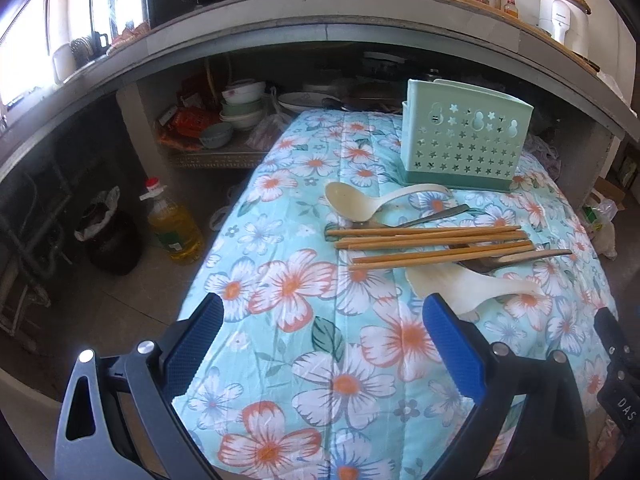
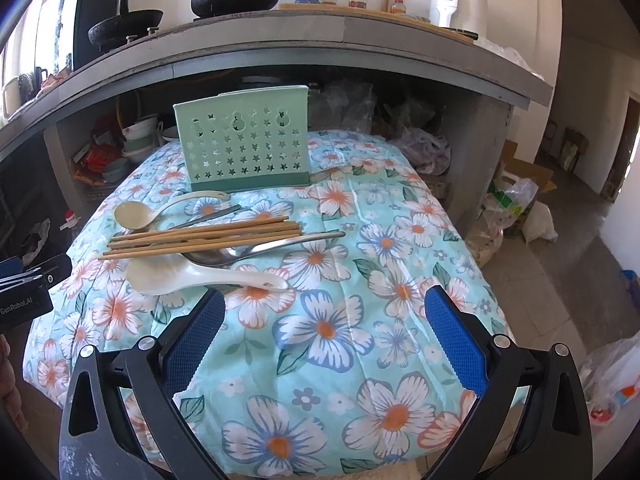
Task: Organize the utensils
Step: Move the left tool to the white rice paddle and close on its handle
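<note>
A green perforated utensil holder [image 1: 464,140] [image 2: 244,146] stands upright at the far side of the floral-covered table [image 1: 320,360] [image 2: 340,340]. In front of it lie a cream ladle [image 1: 360,200] [image 2: 136,214], several wooden chopsticks [image 1: 432,242] [image 2: 200,236], metal spoons [image 1: 516,258] [image 2: 256,250] and a white rice paddle [image 1: 460,284] [image 2: 192,276]. My left gripper [image 1: 324,344] is open and empty, near the paddle. My right gripper [image 2: 324,340] is open and empty, just short of the paddle's handle.
A concrete counter [image 1: 320,12] with pots and bottles overhangs the table. Bowls [image 1: 240,108] sit on the shelf beneath. An oil bottle [image 1: 172,224] and a dark jar [image 1: 108,236] stand on the floor at left. Bags and boxes [image 2: 516,208] lie at right.
</note>
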Motion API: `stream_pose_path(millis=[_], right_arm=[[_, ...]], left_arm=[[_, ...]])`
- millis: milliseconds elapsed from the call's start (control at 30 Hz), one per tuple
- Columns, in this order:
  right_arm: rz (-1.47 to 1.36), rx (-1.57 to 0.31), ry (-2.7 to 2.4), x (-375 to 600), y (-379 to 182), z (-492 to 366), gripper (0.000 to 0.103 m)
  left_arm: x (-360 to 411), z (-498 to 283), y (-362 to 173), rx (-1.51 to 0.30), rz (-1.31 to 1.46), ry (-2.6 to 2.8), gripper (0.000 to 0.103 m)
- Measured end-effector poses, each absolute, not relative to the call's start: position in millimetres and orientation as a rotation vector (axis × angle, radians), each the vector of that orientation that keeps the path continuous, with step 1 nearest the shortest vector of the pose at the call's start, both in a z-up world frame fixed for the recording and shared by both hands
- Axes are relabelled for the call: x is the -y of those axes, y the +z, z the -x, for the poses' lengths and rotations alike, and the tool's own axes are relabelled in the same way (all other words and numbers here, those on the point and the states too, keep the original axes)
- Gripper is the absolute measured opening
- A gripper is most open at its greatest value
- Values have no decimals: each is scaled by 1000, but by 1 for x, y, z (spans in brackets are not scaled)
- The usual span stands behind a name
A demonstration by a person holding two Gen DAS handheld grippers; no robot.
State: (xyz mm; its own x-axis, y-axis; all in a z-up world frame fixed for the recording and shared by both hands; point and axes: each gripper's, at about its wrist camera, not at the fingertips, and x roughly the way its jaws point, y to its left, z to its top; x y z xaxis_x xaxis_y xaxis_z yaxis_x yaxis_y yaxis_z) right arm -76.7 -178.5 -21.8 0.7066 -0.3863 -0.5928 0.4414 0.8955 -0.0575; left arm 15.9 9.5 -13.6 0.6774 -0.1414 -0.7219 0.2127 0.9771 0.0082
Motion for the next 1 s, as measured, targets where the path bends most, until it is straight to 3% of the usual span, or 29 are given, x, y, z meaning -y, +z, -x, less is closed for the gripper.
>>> stream_pose_path(millis=[300, 667, 767, 1000], right_arm=[[-95, -671, -440, 182, -44, 71, 95], [-135, -704, -359, 191, -69, 69, 95], [-144, -722, -330, 192, -74, 66, 95], [-169, -743, -287, 197, -82, 62, 95]], left_arm=[[3, -37, -19, -830, 111, -456, 98], [33, -58, -35, -931, 66, -503, 97], [39, -60, -42, -974, 55, -512, 89], [47, -73, -64, -1080, 87, -486, 54]])
